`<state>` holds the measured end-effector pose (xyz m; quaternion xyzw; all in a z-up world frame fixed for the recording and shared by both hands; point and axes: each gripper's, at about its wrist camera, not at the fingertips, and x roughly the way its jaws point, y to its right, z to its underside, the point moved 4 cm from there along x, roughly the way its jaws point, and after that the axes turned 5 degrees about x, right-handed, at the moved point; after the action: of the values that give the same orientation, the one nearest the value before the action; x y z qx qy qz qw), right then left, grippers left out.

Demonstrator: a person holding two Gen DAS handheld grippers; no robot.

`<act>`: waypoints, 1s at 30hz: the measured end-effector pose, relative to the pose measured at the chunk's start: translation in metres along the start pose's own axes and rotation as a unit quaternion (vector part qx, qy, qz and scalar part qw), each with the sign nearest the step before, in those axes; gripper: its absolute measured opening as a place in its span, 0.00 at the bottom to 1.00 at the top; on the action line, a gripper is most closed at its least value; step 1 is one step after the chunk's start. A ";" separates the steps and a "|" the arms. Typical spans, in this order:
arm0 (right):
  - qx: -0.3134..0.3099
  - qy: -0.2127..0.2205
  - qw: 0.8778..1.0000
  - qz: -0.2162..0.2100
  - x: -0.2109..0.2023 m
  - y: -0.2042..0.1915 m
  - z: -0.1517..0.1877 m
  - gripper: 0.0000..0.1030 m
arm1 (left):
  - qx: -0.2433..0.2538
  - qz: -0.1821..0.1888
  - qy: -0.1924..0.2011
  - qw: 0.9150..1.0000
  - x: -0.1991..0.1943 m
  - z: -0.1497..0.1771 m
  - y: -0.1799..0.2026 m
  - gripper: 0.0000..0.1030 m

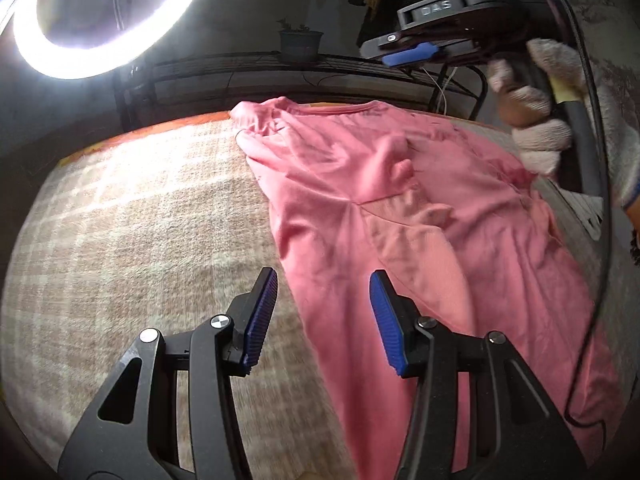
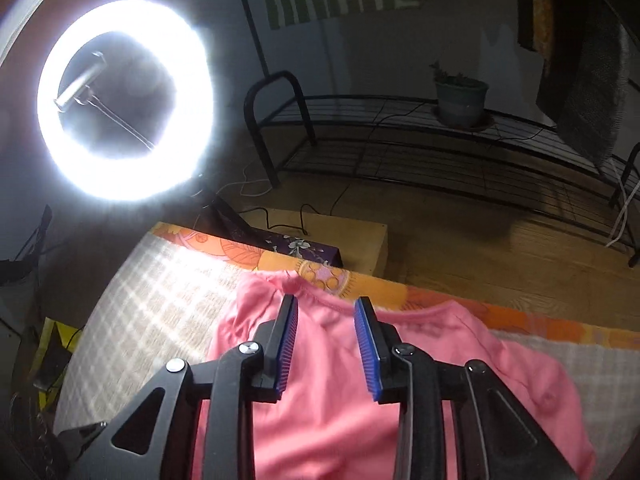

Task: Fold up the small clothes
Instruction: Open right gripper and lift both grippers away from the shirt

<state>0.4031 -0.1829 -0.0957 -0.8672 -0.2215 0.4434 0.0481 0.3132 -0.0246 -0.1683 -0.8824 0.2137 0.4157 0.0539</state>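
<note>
Pink shirt (image 1: 420, 208) spread rumpled on checked blanket (image 1: 140, 220), collar at far edge, no fold made | left gripper (image 1: 324, 320) raised over near hem, parted, empty | right gripper (image 2: 326, 344) above collar, narrower gap, empty, gripped by gloved hand (image 1: 560, 120) | ring lamp (image 1: 100, 12) far left | all folding left.

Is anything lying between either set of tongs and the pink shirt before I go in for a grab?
Nothing visible. The left tongs hang open over the near edge of the pink cotton shirt, and the right tongs hang open above its collar end. Only the checked beige blanket lies beside it.
</note>
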 end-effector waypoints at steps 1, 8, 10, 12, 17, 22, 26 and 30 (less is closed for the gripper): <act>0.002 0.003 1.000 -0.001 -0.013 0.004 0.003 0.29 | 0.011 -0.003 0.004 1.000 -0.011 -0.001 0.009 0.48; 0.030 0.038 0.999 -0.003 -0.125 0.032 0.025 0.31 | 0.047 -0.010 0.043 0.998 -0.098 -0.009 0.057 0.48; 0.041 0.052 0.998 -0.007 -0.164 0.039 0.036 0.32 | 0.046 -0.006 0.047 0.998 -0.118 -0.004 0.070 0.48; 0.046 0.065 0.997 -0.012 -0.204 0.045 0.050 0.33 | 0.047 -0.001 0.050 0.998 -0.139 0.006 0.088 0.47; 0.062 0.095 0.993 -0.026 -0.294 0.064 0.088 0.37 | 0.048 0.020 0.049 0.997 -0.178 0.038 0.138 0.42; 0.070 0.121 0.990 -0.021 -0.373 0.085 0.138 0.40 | 0.057 0.046 0.041 0.996 -0.200 0.069 0.197 0.41; 0.071 0.138 0.988 -0.007 -0.432 0.112 0.175 0.44 | 0.059 0.079 0.030 0.995 -0.207 0.097 0.247 0.38; 0.080 0.147 0.986 0.021 -0.477 0.151 0.211 0.46 | 0.077 0.113 0.005 0.991 -0.189 0.124 0.303 0.38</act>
<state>0.0455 -0.5458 0.0921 -0.9207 -0.1574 0.3285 0.1398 -0.0088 -0.2015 -0.0806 -0.8476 0.3440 0.3973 0.0729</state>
